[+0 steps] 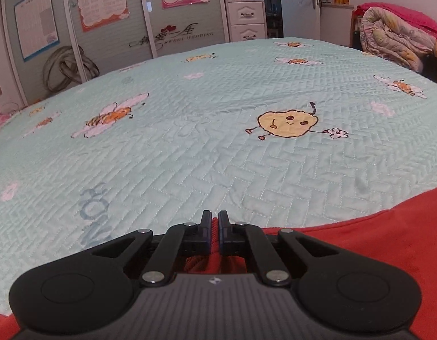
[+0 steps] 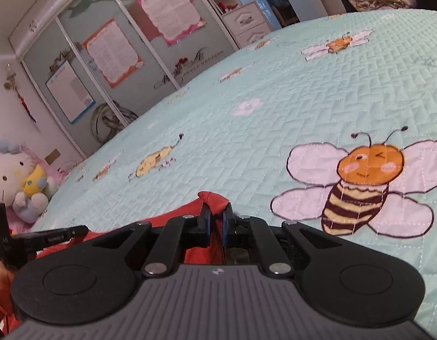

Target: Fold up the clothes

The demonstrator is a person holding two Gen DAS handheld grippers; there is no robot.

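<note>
The left gripper has its fingers pressed together on a thin ridge of the red garment, which shows as a narrow strip between the two black pads. The garment spreads low along the near edge of the bed, under and to the right of this gripper, and it rests on the pale green quilted bedspread printed with bees and a smiling pear. The tool points forward across the bed, almost level and close to the cloth.

In the right wrist view, the right gripper is also clamped on the red garment; a small rolled corner of cloth stands up above the finger tips. This tool is tilted, so the bed and the wardrobe behind it lean in the picture. At the far left of this view a black part of the other tool is visible, so the two grippers are near each other.

Both grips seem to hold one edge of the same garment, which would fit a fold in progress; how many folds it already has cannot be told. To do this step well, the person should probably keep both pinches firm and at the same height, keep the held edge straight, and lay the cloth down flat without a wrinkle
</note>
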